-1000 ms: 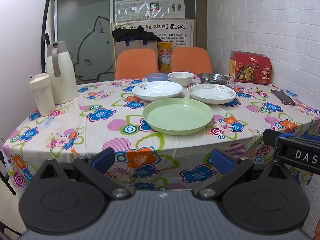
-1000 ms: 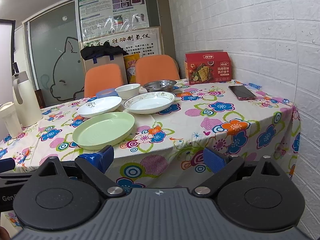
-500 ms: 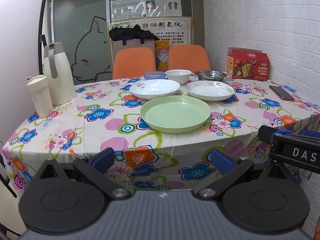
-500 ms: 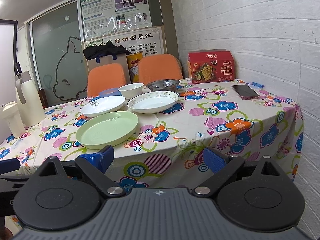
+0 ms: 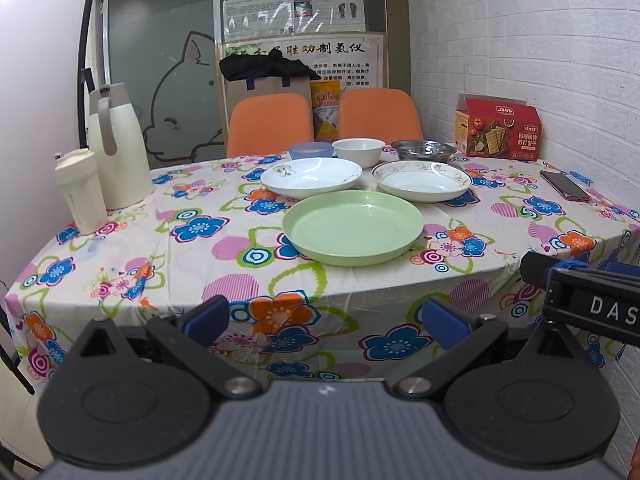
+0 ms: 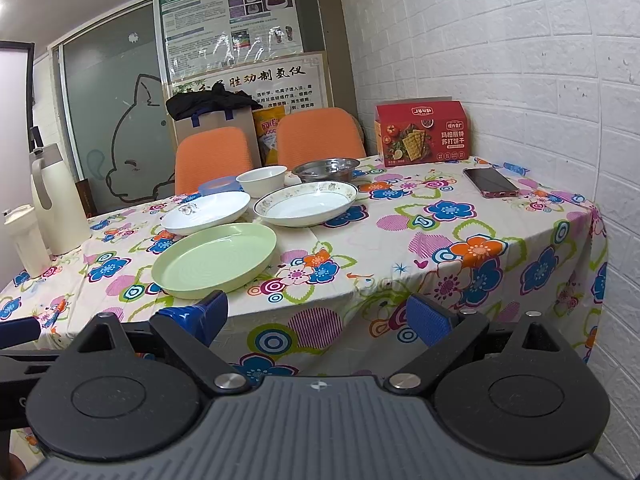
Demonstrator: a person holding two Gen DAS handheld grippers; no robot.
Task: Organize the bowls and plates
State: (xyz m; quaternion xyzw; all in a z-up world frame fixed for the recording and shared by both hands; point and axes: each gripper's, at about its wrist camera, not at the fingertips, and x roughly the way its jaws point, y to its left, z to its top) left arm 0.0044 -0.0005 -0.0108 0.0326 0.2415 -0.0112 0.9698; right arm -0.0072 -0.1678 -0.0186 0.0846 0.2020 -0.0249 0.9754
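A green plate point(image 5: 353, 227) point(image 6: 216, 258) lies nearest on the flowered tablecloth point(image 5: 200, 252). Behind it sit a plain white plate point(image 5: 311, 176) point(image 6: 206, 212) and a white plate with a patterned rim point(image 5: 421, 180) point(image 6: 306, 203). Further back stand a blue bowl point(image 5: 310, 150), a white bowl point(image 5: 358, 152) point(image 6: 261, 180) and a steel bowl point(image 5: 423, 150) point(image 6: 326, 169). My left gripper point(image 5: 326, 320) is open in front of the table's near edge, holding nothing. My right gripper point(image 6: 318, 318) is open too, low before the tablecloth's drape, empty.
A cream thermos jug point(image 5: 116, 146) and a cream cup point(image 5: 80, 192) stand at the table's left. A red cracker box point(image 5: 497, 128) and a phone point(image 5: 564, 185) lie at the right by the white brick wall. Two orange chairs point(image 5: 270, 124) stand behind the table.
Both views have shifted slightly, with the table sitting a little lower and further in frame. The dishes have not moved and both grippers stay open.
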